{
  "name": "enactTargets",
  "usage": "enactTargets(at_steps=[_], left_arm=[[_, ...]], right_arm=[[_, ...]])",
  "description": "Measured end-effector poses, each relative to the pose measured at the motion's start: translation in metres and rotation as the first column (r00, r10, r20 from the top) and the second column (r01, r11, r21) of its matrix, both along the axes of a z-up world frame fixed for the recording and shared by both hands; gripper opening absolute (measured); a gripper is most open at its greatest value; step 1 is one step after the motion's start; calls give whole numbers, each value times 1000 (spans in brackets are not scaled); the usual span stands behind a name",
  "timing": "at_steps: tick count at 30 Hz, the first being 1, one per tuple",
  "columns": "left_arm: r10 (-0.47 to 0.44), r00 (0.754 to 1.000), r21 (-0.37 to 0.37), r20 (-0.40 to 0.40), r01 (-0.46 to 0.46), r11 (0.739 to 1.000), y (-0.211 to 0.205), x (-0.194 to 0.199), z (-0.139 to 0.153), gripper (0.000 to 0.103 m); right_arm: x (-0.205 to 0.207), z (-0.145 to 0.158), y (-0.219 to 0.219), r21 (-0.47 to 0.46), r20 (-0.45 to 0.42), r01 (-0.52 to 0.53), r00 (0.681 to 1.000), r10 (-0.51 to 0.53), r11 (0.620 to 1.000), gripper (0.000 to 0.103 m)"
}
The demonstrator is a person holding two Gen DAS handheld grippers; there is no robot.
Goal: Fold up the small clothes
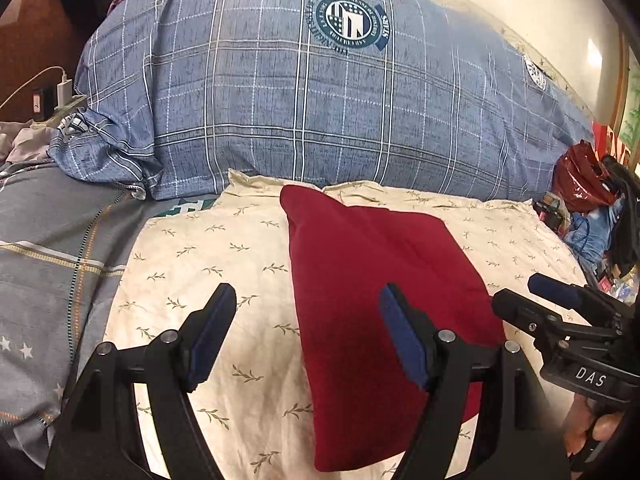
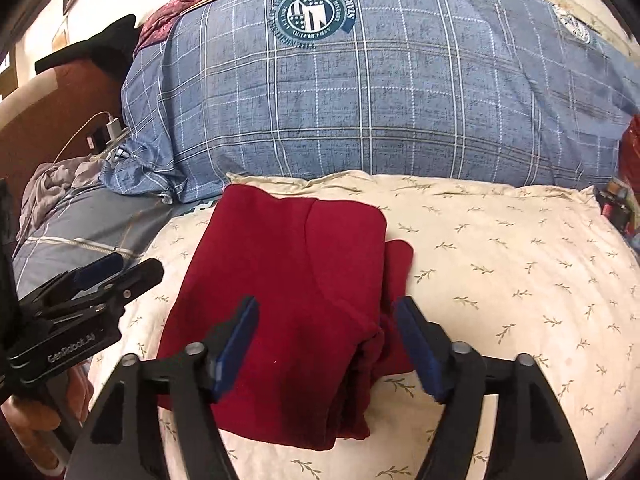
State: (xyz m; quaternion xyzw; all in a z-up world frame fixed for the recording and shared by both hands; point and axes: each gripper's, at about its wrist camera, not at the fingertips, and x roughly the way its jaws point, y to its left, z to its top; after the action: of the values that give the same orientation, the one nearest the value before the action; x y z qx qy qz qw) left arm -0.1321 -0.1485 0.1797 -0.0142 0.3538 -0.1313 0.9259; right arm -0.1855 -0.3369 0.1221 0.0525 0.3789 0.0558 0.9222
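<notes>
Under and ahead of right gripper (image 2: 326, 344) fingers, red cloth (image 2: 296, 296) lies folded on pillow (image 2: 500, 264). Both grippers spread, nothing pinched; left gripper (image 1: 308, 334) included. Cloth judged soft, light, floppy; best pinched at edge.

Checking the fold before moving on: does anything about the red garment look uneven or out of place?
Mostly tidy. The folded dark red knit garment lies flat on the cream leaf-print pillow, but in the right wrist view a lower layer sticks out past its right edge, so the edges are not flush.
</notes>
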Motion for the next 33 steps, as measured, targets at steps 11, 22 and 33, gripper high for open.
enactTargets(at_steps=[11, 22, 33], left_arm=[[15, 999, 5, 31, -15, 1000, 1, -8, 7, 74], [22, 999, 7, 29, -22, 1000, 4, -6, 3, 74], [25, 1000, 16, 18, -25, 1000, 1, -3, -2, 74]], right_arm=[[-6, 4, 5, -32, 25, 16, 1000, -15, 999, 84], [-3, -2, 9, -28, 6, 11, 1000, -10, 1000, 84], [2, -9, 10, -23, -13, 6, 1000, -7, 1000, 84]])
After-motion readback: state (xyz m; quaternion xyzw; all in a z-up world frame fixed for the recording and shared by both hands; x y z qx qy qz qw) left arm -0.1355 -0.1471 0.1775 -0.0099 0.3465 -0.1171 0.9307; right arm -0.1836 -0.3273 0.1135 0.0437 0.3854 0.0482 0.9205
